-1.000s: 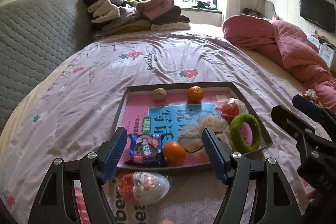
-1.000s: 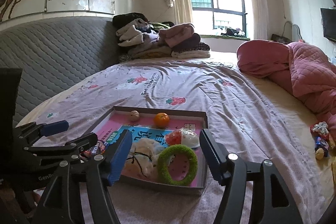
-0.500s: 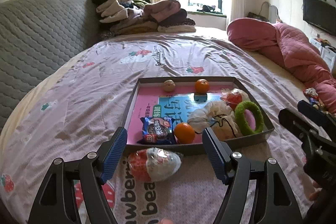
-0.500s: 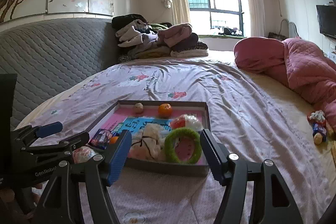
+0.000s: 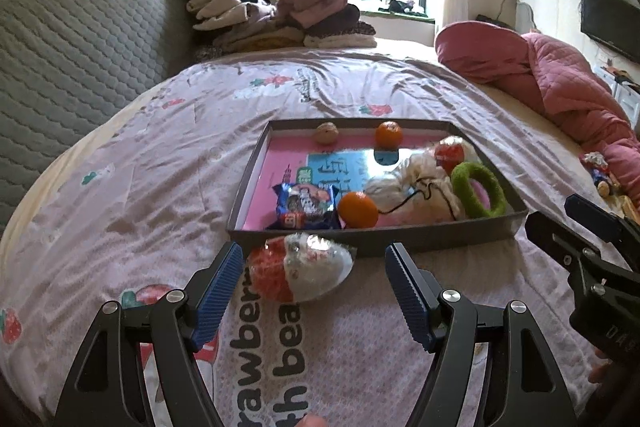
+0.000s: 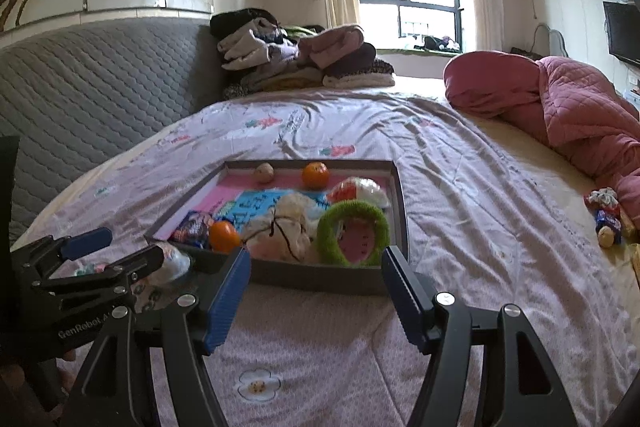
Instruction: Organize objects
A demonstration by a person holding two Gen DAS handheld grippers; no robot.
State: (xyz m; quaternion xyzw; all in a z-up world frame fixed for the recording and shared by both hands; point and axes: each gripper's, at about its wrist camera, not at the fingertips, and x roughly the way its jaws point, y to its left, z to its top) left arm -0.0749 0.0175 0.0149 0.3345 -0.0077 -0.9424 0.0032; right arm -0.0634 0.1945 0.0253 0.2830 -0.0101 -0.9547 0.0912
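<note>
A shallow grey box (image 5: 372, 243) (image 6: 320, 277) lies on the bed. It holds two oranges (image 5: 357, 209), a walnut (image 5: 325, 133), a blue snack packet (image 5: 306, 205), a cream pouch (image 5: 412, 193), a green ring (image 5: 478, 189) (image 6: 352, 227) and a red-and-white wrapped snack (image 5: 450, 151). Another red-and-white wrapped snack (image 5: 300, 271) lies on the sheet just outside the box's near wall. My left gripper (image 5: 314, 267) is open, its pads either side of that snack without touching it. My right gripper (image 6: 316, 271) is open in front of the box, with nothing between its fingers.
Small toys and snacks (image 6: 606, 215) lie at the right beside a pink quilt (image 6: 560, 107). Folded clothes (image 6: 296, 55) are piled at the bed's far end by the grey padded headboard (image 6: 88, 95). The strawberry-print sheet (image 5: 160, 187) is bare left of the box.
Both grippers have pulled back toward me and sunk toward the sheet. The loose wrapped snack now sits between the left gripper's tips instead of below them. Nothing was grasped.
</note>
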